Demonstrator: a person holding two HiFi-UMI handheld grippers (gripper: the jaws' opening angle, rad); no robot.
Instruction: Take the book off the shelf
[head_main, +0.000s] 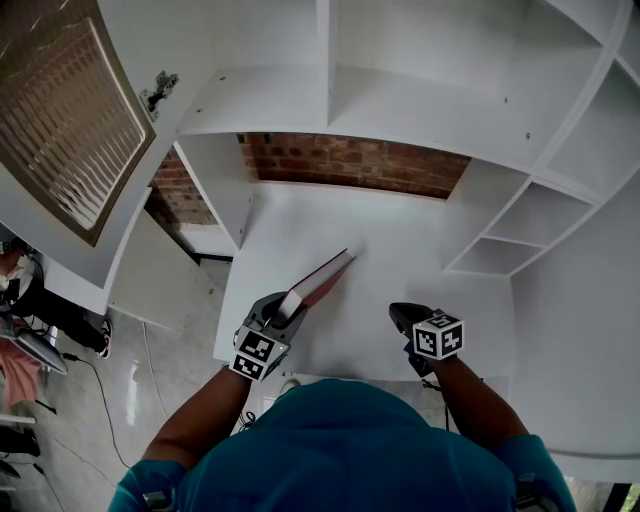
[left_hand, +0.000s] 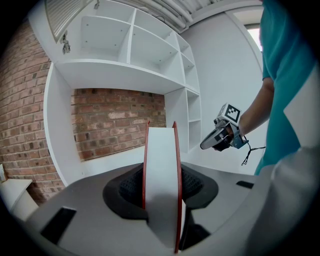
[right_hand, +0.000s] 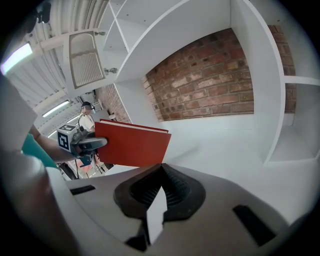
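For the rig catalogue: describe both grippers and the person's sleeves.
Left gripper and right gripper: grey shells, black ribbed claw pads, each with a black-and-white marker cube. A thin black cord dangles at the right one. Short teal sleeves.

One red book (head_main: 322, 278); two grippers, the left gripper (head_main: 283, 308) and the right gripper (head_main: 404, 314); one shelf unit (head_main: 420, 125).

1. The book (head_main: 318, 283) was a thin hardback with a plain red cover and white page edges. It was closed and stood on its edge, covers upright.
2. One end of the book was clamped between the jaws of the left gripper (head_main: 288, 308). The rest reached away over the wide lower board, toward the brick back.
3. The shelf (head_main: 400, 240) was a white unit with open compartments above and to the right, and red brick behind.
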